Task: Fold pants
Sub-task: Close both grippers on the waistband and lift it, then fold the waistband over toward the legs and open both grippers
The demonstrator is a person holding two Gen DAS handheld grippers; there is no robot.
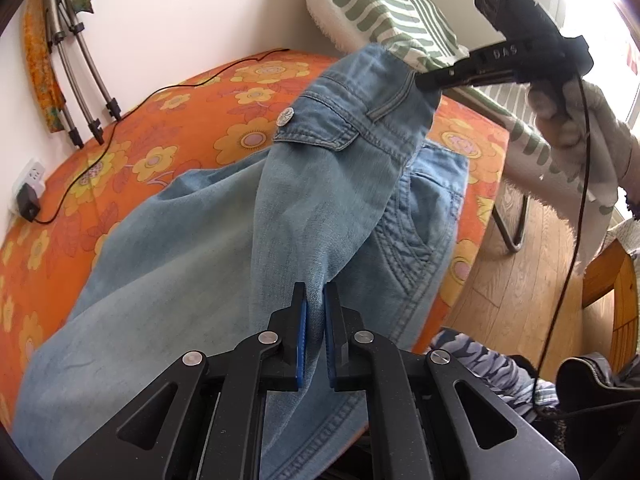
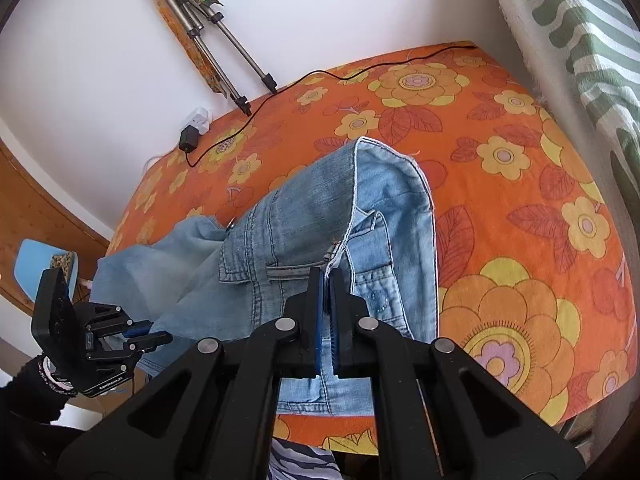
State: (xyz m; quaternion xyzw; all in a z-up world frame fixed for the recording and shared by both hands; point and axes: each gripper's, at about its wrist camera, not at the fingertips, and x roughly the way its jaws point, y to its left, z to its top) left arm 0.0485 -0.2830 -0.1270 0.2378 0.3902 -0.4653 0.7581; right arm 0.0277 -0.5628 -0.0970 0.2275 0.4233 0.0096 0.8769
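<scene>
From the left wrist, the left claw (image 1: 315,300) pinches a fold of soft, faded blue denim pants (image 1: 200,240) between its blue ribbed pads, lifting them off the bed (image 1: 140,120) with its orange floral cover. The right claw (image 1: 424,80) bites the stitched waistband beside a buttoned flap pocket.

From the right wrist, the right claw (image 2: 328,276) is clamped on the waistband edge of the pants (image 2: 304,208), which drape over the bed (image 2: 500,200); the left claw (image 2: 154,334) grips denim at left.
</scene>
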